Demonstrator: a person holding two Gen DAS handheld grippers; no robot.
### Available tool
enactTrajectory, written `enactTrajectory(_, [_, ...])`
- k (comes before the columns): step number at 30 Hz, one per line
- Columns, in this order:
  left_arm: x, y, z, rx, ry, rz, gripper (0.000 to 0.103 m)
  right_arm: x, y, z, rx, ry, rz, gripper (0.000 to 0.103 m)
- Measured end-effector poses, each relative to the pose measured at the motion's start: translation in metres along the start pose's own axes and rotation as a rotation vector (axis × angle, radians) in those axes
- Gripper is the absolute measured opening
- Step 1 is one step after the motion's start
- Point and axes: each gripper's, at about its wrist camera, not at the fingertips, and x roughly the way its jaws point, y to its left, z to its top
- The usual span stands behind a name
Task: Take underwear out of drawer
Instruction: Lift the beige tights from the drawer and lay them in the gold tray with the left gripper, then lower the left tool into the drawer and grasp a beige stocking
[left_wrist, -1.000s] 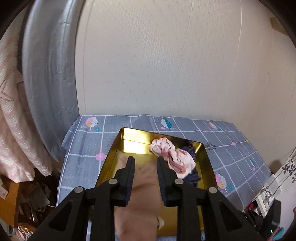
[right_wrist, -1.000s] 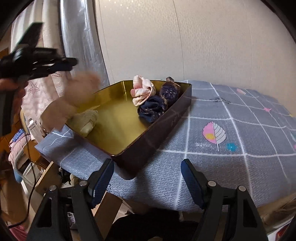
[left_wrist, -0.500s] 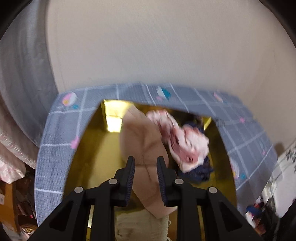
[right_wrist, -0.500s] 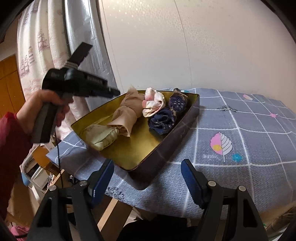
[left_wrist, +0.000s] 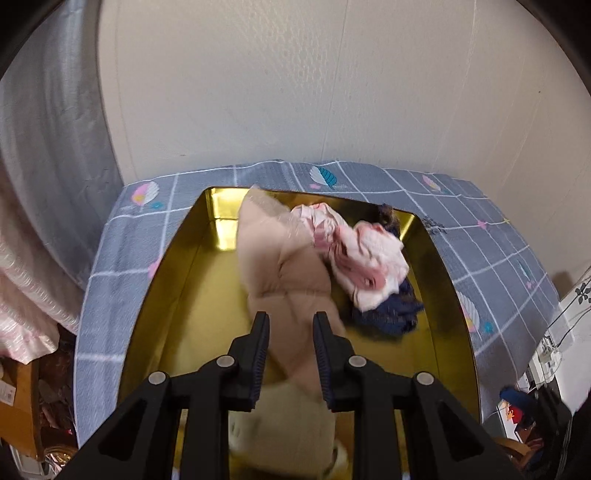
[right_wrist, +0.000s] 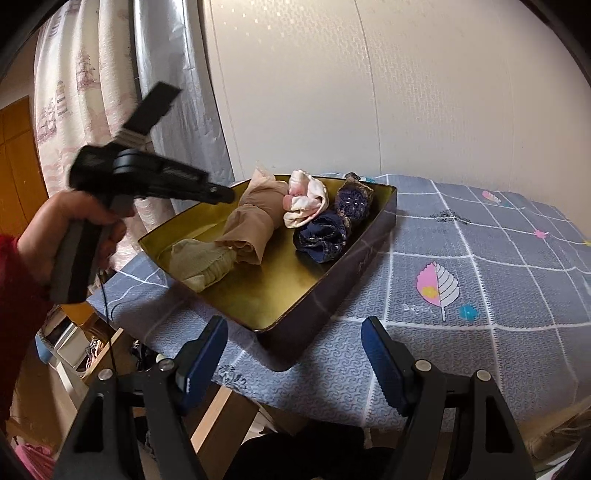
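A gold-lined tray serves as the drawer on the grey checked cloth. A beige garment lies lengthwise in it, and my left gripper is shut on its near part. A hand with a red sleeve holds that gripper. A pink-and-white garment, a navy one and a dark knitted roll sit at the tray's far side. A cream piece lies at the near-left end. My right gripper hangs open over the tray's near corner, holding nothing.
The bed-like surface with the checked cloth stretches right of the tray, against a pale wall. A silver curtain and a patterned curtain hang at the left. Cluttered boxes lie below the left edge.
The left gripper has come down toward the tray, and the beige garment that hung from it above the left rim now rests on the tray floor. The right gripper has stayed put.
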Motion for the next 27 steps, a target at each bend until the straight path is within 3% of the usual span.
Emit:
enactTrajectory(7, [-0.042, 0.006, -0.051, 0.029, -0.024, 0.044, 0.024, -0.009, 0.017, -0.004, -0.030, -0.006, 0.023, 0.076])
enactTrajectory(13, [-0.060, 0.021, -0.095, 0.024, 0.011, 0.085, 0.024, -0.018, 0.035, -0.007, -0.063, -0.012, 0.055, 0.076])
enactTrajectory(27, [-0.055, 0.045, -0.159, -0.036, 0.125, 0.100, 0.024, -0.020, 0.057, -0.016, -0.100, 0.008, 0.094, 0.076])
